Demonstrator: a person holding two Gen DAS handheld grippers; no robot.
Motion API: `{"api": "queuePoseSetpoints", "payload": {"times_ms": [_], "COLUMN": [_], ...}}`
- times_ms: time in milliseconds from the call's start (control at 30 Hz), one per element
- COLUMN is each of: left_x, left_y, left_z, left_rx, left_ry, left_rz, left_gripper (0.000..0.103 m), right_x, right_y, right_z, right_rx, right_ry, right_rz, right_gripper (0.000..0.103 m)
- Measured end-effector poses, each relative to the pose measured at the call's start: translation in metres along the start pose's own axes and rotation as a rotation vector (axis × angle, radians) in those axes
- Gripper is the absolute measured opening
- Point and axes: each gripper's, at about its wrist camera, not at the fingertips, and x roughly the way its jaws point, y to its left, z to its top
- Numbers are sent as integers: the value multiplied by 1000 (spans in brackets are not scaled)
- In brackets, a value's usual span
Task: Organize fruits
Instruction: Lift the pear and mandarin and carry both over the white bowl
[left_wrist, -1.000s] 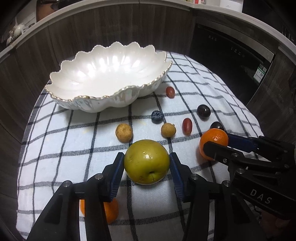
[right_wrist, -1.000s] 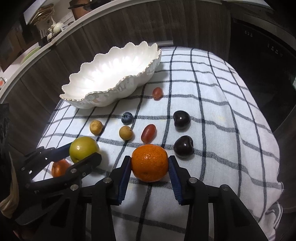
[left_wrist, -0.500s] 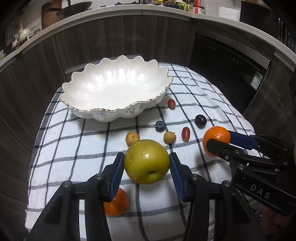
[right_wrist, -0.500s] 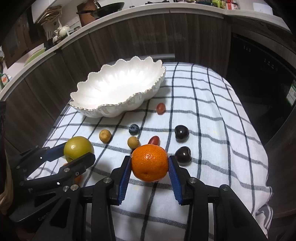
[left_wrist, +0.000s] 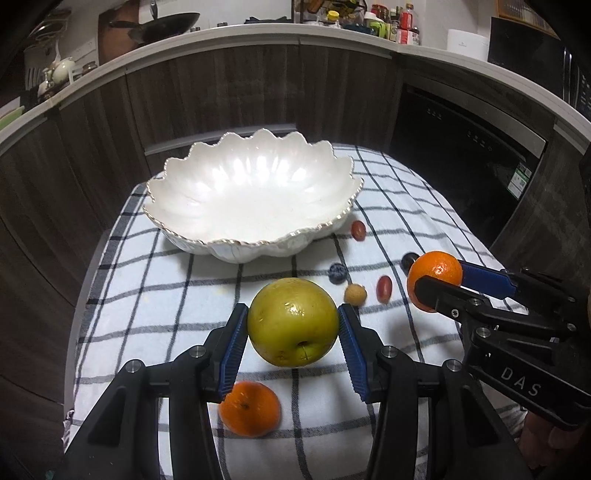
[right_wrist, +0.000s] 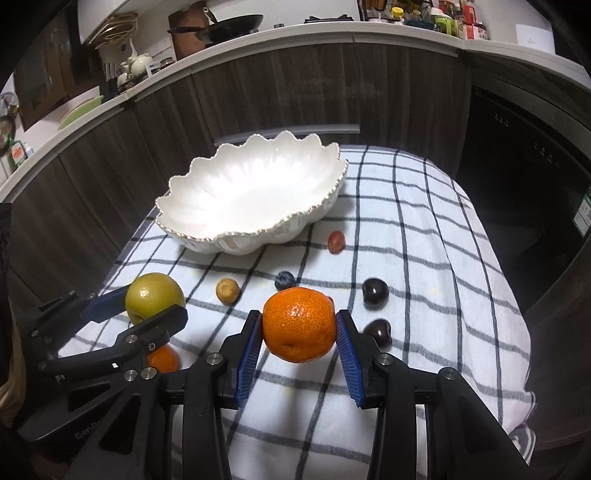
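Dark wood-grain cabinets curved behind a counter (left_wrist: 424, 206) draped with a white cloth checked in black lines, and a pan and bottles sat on a pale worktop farther back. On the far part of the cloth stood a white scalloped bowl (left_wrist: 251, 201) with a gilt rim, nothing in it.

The left tool (left_wrist: 293, 328) was clamped on a yellow-green apple (left_wrist: 293, 322), its blue pads pressed against either side, and the apple hung clear above the cloth. The right tool (right_wrist: 299, 330) gripped an orange (right_wrist: 299, 325) the same way, also lifted off the cloth. From the left wrist view the right tool showed at the right edge with its orange just ahead of the black fingers.

Loose fruit lay on the cloth between the tools and the bowl. A second orange (left_wrist: 249, 409) sat low, beneath the left tool's left finger. A blueberry (right_wrist: 284, 280) rested near the middle, a small tan round fruit (right_wrist: 227, 291) to its left, and a reddish grape (right_wrist: 336, 242) just beside the bowl's near right side. Two dark cherries (right_wrist: 375, 295) lay right of the held orange, one behind the other. In the left wrist view another tan fruit (left_wrist: 355, 294) and a red oval grape (left_wrist: 384, 288) lay side by side, well apart from the bowl
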Motion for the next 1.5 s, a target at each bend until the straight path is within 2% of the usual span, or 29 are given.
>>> {"api": "queuePoseSetpoints", "payload": {"times_ms": [867, 1500], "left_x": [6, 37], "left_y": [52, 84], "left_z": [55, 84], "left_rx": [-113, -167], "left_ry": [-95, -83], "left_rz": [102, 134], "left_gripper": [48, 48], "right_x": [15, 43], "right_y": [27, 28], "right_z": [77, 127], "right_rx": [-63, -67], "right_ry": [-139, -178], "right_rz": [21, -59], "right_gripper": [41, 41]}}
